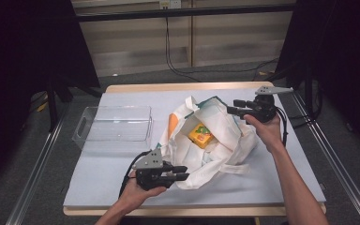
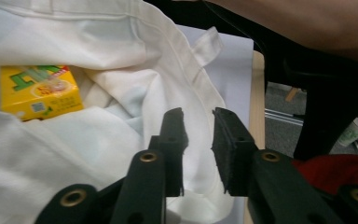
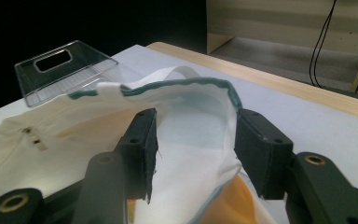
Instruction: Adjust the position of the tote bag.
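Right gripper [image 3: 193,149] fingers wide around bag rim [image 3: 186,86], left gripper [image 2: 198,149] fingers narrow, empty: could lose the opening, hiding yellow box [image 2: 39,91].

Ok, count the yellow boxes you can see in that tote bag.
1. The yellow box lies inside the open white tote bag, near the middle of its mouth; it also shows in the left gripper view. Folds of cloth may hide more underneath.

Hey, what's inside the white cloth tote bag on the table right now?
Inside the white cloth tote bag lies a yellow printed carton, tilted among the folds. An orange patch shows at the bag's left rim; what it is cannot be told. Anything deeper is covered by cloth.
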